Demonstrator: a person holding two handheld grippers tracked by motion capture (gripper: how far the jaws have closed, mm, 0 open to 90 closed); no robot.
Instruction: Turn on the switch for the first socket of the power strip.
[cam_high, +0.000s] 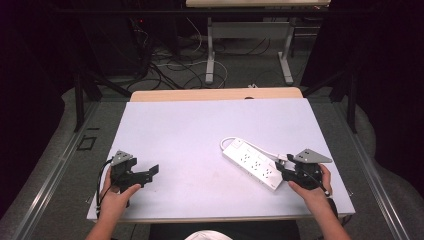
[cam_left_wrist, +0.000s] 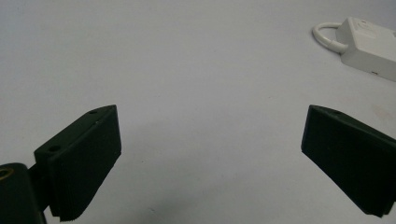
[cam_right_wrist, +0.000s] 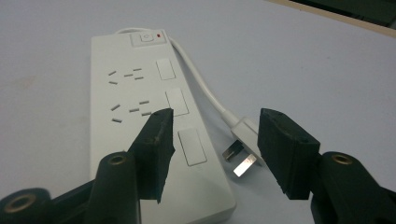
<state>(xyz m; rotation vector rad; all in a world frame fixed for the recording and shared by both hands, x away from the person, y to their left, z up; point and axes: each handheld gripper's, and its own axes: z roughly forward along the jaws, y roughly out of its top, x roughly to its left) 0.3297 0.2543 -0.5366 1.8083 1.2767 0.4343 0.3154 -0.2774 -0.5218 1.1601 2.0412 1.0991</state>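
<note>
Lying diagonally, the power strip (cam_high: 252, 163) has its switch end far-left; both grippers' fingers released.

This looks like a lab or recording workspace rather than a home. The pale surface (cam_high: 200, 130) stands inside a dark metal frame (cam_high: 80, 100) hung with black curtains (cam_high: 30, 75), and loose cables (cam_high: 170, 65) lie tangled on the grey carpeted floor (cam_high: 240, 70) beyond it. Another desk on white metal legs (cam_high: 210, 50) stands behind.
</note>
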